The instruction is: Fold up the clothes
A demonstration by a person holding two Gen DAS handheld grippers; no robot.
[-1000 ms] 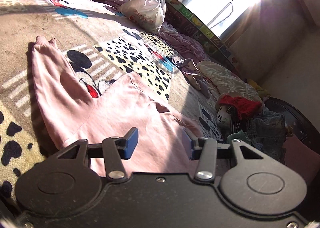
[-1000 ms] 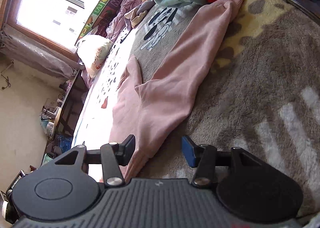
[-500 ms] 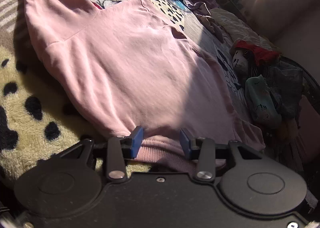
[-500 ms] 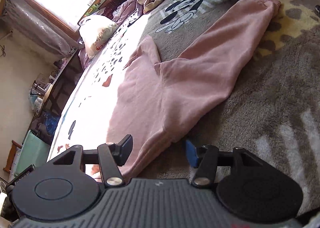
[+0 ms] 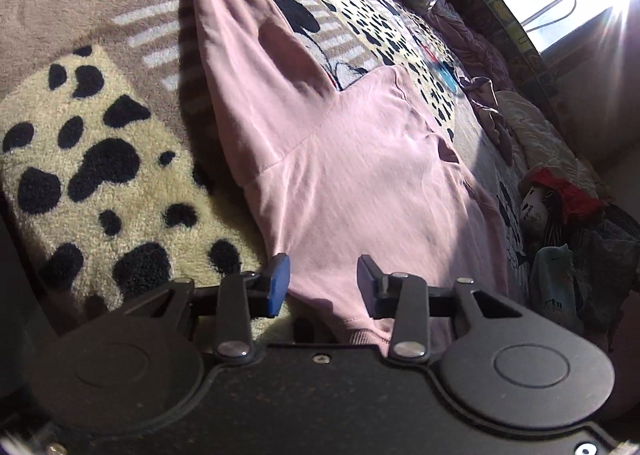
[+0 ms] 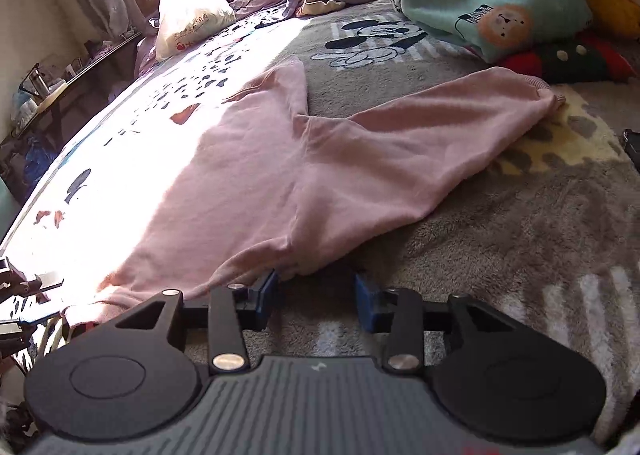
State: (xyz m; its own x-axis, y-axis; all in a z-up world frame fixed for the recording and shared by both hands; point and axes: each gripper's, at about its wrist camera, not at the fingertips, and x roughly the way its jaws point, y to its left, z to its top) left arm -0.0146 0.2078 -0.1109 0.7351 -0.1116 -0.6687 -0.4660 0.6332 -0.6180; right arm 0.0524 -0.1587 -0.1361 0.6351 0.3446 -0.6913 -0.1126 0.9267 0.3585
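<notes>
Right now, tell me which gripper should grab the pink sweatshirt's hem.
Left. The left gripper has its open jaws straddling the pink sweatshirt hem; the right gripper is open mostly over blanket.

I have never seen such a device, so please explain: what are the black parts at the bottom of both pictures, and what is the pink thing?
Each black part is a hand-held claw with a camera behind it, looking along its two blue-tipped fingers. One picture comes from the left claw, the other from the right claw. Both are open and hold nothing. A pink sweatshirt lies spread on a patterned blanket. The left claw's fingers stand on either side of its bottom hem; the right claw is at its edge. More clothes lie behind.
</notes>
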